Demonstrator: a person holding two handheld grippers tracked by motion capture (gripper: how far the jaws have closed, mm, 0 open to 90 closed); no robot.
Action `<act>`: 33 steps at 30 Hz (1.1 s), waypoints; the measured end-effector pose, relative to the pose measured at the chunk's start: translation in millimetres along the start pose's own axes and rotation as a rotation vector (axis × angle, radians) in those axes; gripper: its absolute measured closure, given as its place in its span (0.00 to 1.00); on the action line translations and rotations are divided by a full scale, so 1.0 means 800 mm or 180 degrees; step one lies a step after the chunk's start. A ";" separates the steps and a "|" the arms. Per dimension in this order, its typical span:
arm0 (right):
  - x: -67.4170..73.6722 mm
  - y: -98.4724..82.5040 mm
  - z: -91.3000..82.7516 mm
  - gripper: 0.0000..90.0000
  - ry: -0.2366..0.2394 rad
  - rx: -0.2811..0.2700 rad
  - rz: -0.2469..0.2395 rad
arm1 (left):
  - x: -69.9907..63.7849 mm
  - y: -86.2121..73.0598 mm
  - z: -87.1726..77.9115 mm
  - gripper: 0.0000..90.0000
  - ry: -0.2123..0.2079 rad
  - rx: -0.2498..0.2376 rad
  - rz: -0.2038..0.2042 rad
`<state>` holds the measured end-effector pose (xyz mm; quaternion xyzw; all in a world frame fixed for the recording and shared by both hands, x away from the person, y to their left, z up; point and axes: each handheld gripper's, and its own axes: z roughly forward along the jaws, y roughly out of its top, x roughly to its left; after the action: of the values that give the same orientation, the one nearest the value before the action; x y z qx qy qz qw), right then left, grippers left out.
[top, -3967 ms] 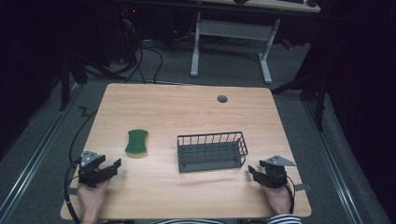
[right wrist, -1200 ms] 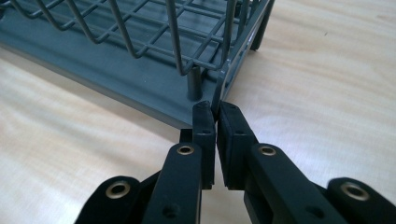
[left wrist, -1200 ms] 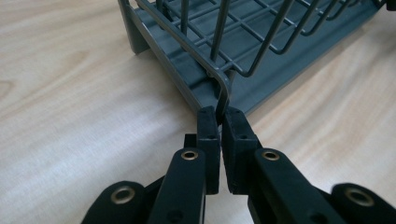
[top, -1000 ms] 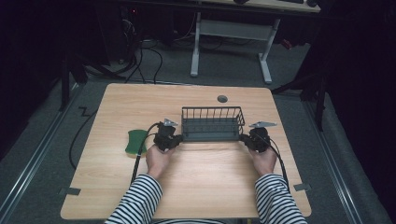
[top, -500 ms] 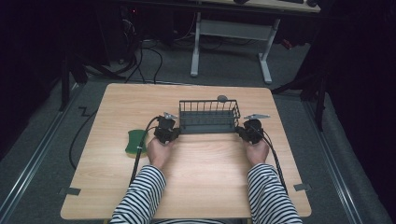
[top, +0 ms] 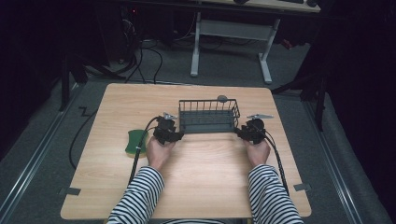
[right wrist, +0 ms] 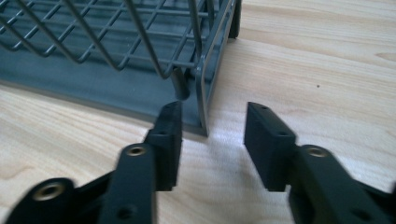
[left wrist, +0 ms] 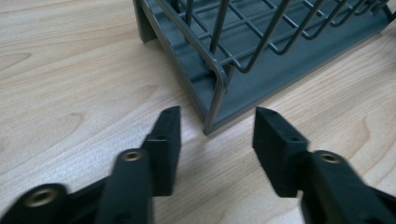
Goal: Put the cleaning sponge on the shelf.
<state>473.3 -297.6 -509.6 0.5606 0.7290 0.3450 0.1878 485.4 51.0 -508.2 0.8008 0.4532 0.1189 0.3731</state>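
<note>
The dark grey wire basket sits on the wooden tabletop between both grippers, left and right, whose fingers have just opened off its near corners, a green sponge lying left.

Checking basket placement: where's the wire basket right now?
In the high view the wire basket sits toward the far middle of the table, between the left gripper and right gripper, with the green sponge off to its left.

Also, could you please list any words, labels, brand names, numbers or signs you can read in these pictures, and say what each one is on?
None: the wire rack, the green sponge, the wooden table, the left gripper and the right gripper carry no readable text.
</note>
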 end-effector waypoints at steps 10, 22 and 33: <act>0.009 -0.027 -0.032 0.46 -0.0082 -0.0012 -0.0128 | -0.003 -0.015 -0.036 0.40 -0.0011 -0.0051 0.0001; 0.002 -0.079 -0.070 0.45 -0.0178 0.0011 -0.0166 | 0.012 -0.036 -0.092 0.31 0.0049 -0.0091 -0.0055; -0.011 -0.125 -0.097 0.42 -0.0297 -0.0043 -0.0141 | 0.042 -0.058 -0.139 0.30 0.0204 -0.0183 -0.0240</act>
<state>355.8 -341.6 -528.7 0.5586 0.7293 0.3191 0.2330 416.0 147.5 -468.5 0.7679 0.4912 0.1433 0.3854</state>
